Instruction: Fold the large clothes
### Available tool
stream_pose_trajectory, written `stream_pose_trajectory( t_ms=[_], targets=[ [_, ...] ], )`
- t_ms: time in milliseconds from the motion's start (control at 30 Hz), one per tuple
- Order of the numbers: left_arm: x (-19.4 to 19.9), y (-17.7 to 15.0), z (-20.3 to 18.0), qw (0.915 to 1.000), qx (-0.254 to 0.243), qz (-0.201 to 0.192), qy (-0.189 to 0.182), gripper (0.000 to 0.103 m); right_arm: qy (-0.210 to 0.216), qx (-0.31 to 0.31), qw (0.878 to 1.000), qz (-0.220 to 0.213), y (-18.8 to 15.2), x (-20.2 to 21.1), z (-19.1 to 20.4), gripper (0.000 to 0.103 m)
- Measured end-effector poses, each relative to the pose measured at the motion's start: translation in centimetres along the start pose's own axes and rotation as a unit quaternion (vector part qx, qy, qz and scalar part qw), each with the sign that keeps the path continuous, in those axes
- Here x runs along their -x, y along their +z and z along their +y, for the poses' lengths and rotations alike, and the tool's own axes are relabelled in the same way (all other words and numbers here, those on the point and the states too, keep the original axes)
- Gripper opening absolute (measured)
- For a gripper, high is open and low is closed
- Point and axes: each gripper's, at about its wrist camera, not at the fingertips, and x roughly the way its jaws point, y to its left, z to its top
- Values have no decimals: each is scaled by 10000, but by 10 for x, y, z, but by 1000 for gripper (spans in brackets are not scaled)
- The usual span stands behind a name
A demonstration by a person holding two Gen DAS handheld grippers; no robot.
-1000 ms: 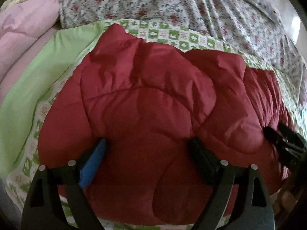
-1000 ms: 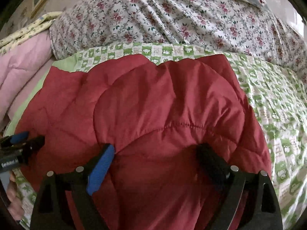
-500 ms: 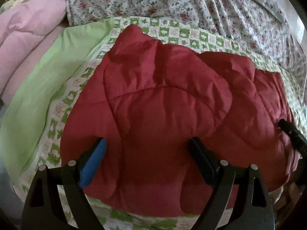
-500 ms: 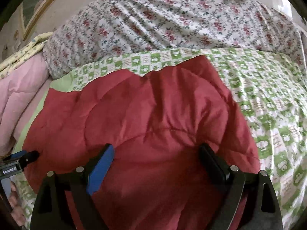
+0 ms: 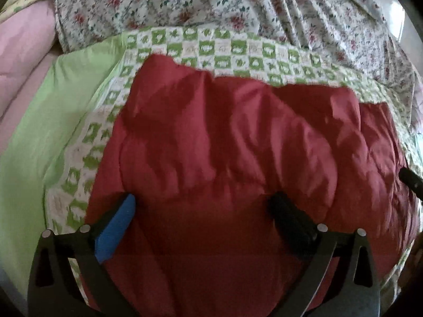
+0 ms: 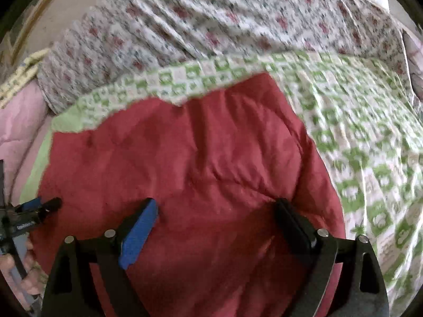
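Observation:
A red quilted jacket (image 5: 238,132) lies bunched and folded on the green checked bedsheet (image 5: 224,47). My left gripper (image 5: 203,200) hovers over its near part. Its jaws are opening, with red fabric lying between and under the fingers but no pad pressing on it. In the right wrist view the jacket (image 6: 171,158) fills the middle. My right gripper (image 6: 216,203) stands open over its near right part, gripping nothing. The right gripper's tip (image 5: 409,179) shows at the left view's right edge. The left gripper (image 6: 39,208) and a hand (image 6: 15,264) show at the right view's left edge.
A floral quilt (image 5: 211,5) is heaped behind the jacket. A pink quilt (image 5: 21,52) lies at the far left, beside a plain green cloth (image 5: 39,132). The checked sheet (image 6: 357,132) stretches to the right of the jacket.
The left gripper's fingers have spread wider and it has drawn off to the left, so more sheet shows beside the jacket. The right view has rolled and risen slightly. The jacket lies still.

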Motion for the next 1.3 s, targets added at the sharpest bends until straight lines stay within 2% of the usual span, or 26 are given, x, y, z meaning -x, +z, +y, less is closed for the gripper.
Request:
stream_pose_trajectory(
  t_ms=[133,233,333,400,500,633,800,933,1000,1100,1200,1300],
  targets=[
    [-15,22,14,9998,206,37,-17,103,-117,519,9985,156,26,-19,21,91],
    [-37,36,21,9992,325,208,69,103,-386,706,9953,543,38,-57,17,91],
    [-59,45,24,9987,407,315,42,103,-252,449,9954,807,44,-89,-2,101],
    [-71,51,25,9981,457,406,39,103,-131,193,9959,874,49,-98,-12,102],
    [-79,56,26,9976,493,478,99,103,-126,141,9958,890,51,-106,-15,102],
    [-62,54,27,9981,485,353,113,102,-90,97,9961,875,49,-107,-18,102],
    [0,22,14,9989,253,22,-393,102,-88,86,9960,889,50,-110,-21,103],
    [21,-6,-7,9969,109,22,-780,102,-74,49,9957,925,55,-113,-22,103],
    [18,-17,-21,9970,-63,106,-765,102,-37,-5,9965,841,54,-104,-22,102],
    [6,-26,-32,9983,-309,95,-488,102,84,-99,9981,598,47,-70,-18,102],
    [0,-25,-30,9983,-285,55,-507,103,266,111,9991,325,26,-21,-5,103],
    [-1,-27,-33,9986,-307,37,-440,103,246,394,9982,383,-4,6,6,103]
  ],
)
